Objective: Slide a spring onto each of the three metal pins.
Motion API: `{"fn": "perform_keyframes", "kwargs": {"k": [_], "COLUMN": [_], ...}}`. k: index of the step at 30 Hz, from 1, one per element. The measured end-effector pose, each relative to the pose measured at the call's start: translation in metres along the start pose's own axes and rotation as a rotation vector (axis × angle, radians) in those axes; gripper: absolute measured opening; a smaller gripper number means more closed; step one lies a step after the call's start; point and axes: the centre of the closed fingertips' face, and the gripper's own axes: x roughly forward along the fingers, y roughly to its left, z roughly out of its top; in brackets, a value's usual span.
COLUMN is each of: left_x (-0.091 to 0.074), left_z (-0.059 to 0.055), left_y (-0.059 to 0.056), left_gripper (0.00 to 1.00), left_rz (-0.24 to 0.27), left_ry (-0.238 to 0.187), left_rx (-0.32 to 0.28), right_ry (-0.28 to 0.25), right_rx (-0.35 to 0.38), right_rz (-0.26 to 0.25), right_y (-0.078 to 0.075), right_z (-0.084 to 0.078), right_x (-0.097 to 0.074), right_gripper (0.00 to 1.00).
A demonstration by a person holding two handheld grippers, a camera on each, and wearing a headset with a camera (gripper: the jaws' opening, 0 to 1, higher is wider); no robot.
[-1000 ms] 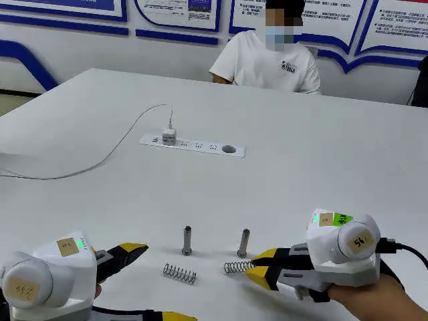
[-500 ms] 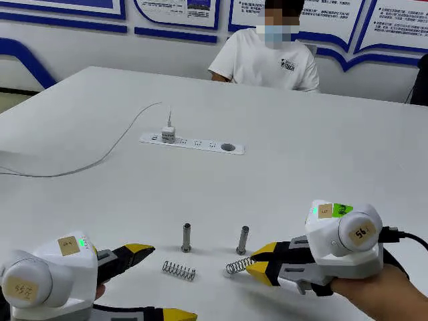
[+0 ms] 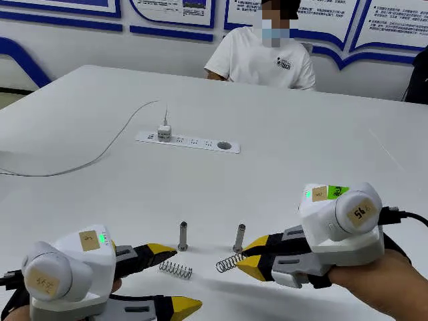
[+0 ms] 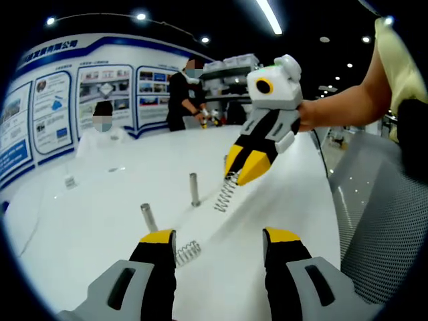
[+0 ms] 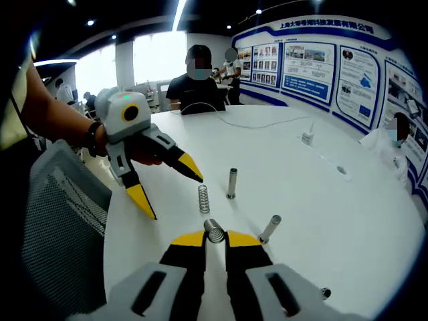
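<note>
- The right hand-held gripper (image 3: 246,257) has its jaws pressed together on one end of a spring (image 3: 227,263). The rest of the coil juts out past the yellow tips and slants down toward the bench (image 3: 301,154).
- The free end of this spring sits just beside the foot of the right-hand pin (image 3: 239,237), well below the pin's top. Whether it touches the bench cannot be told.
- The left hand-held gripper (image 3: 175,277) has its jaws spread wide and holds nothing. It points at the second spring (image 3: 175,269), which lies flat on the bench just in front of the left-hand pin (image 3: 182,235).
- Both pins stand upright and bare, near each other.
- Handling, springs: they look like thin wire, so expect them to be very light and soft along their length. They are likely to bend, roll, or flick out of a careless grip.
- Hold point: pinch across the coils near one end with light pressure. Leave the other end open so the pin can enter. A hard squeeze may crush the coils.
- Handling, pins: they are slender and narrow at the base, so a sideways nudge from the spring may topple one.
- Next step, as judged: lift the free end above the top of the right-hand pin. Turn the coil upright and lower it straight down.
</note>
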Motion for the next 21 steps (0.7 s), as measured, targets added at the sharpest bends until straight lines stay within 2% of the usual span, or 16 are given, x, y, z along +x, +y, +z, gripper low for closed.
{"fn": "perform_keyframes", "kwargs": {"k": [6,12,21], "left_x": [0.011,0.021,0.028], "left_z": [-0.001,0.001,0.005], "left_y": [-0.008,-0.014,-0.019], "left_gripper": [0.48,0.42,0.31], "left_rz": [-0.039,-0.067,-0.080], "left_ry": [0.027,0.031,0.035], "left_rx": [0.055,0.090,0.130], "right_ry": [0.008,0.027,0.043], "right_rx": [0.000,-0.004,-0.006], "right_rz": [0.020,0.040,0.057], "right_y": [0.008,0.016,0.022], "right_z": [0.003,0.005,0.005], "right_x": [0.001,0.002,0.003], "right_gripper": [0.12,0.12,0.12]}}
